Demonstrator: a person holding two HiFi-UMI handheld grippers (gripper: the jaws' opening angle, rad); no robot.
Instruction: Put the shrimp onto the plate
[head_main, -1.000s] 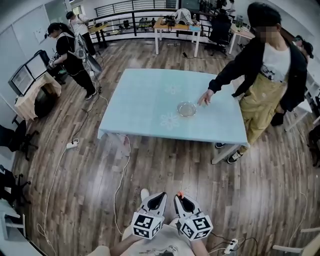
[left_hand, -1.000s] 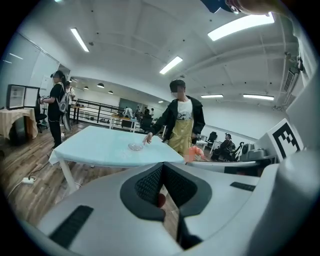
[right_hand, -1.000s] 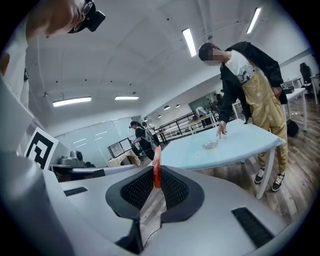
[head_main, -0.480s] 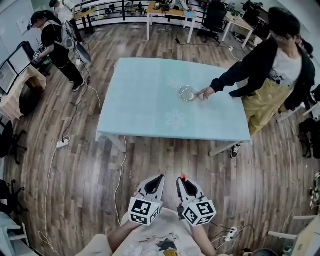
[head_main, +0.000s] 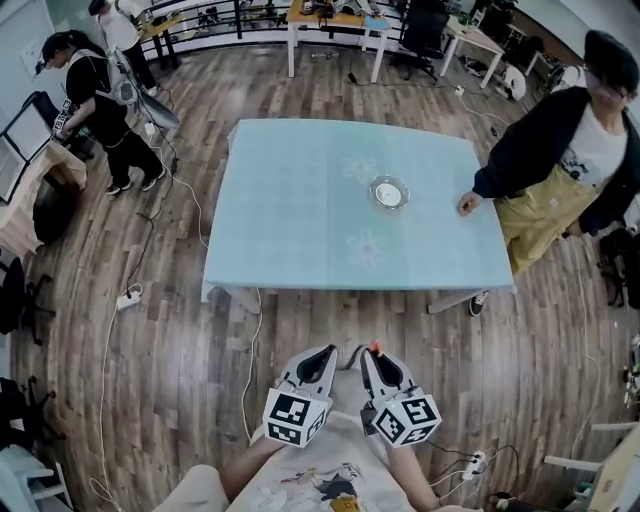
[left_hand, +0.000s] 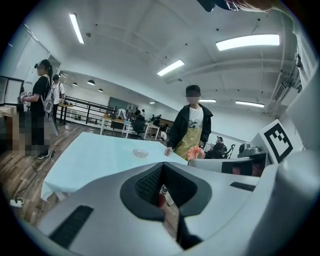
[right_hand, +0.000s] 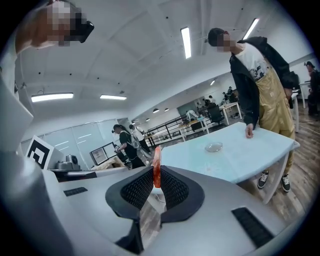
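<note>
One shrimp (right_hand: 157, 170) pinched in the right gripper (right_hand: 156, 187), plate (head_main: 389, 192) well ahead of it
Right gripper's jaws are clamped on the shrimp, which stands on edge with only its lower part between the pads and the rest poking above them; the left gripper (left_hand: 162, 186), just beside it, has its jaws drawn together on nothing. The clear plate sits on the table (head_main: 290, 230) well ahead of both grippers, with bare floor between. The hold looks thin, so a jolt on the way could let the shrimp twist or slip out onto the floor; letting go too high or off-centre could bounce it off the shallow rim; a person (head_main: 560, 170) to the right of the plate rests a hand on the table edge and might get in the way
</note>
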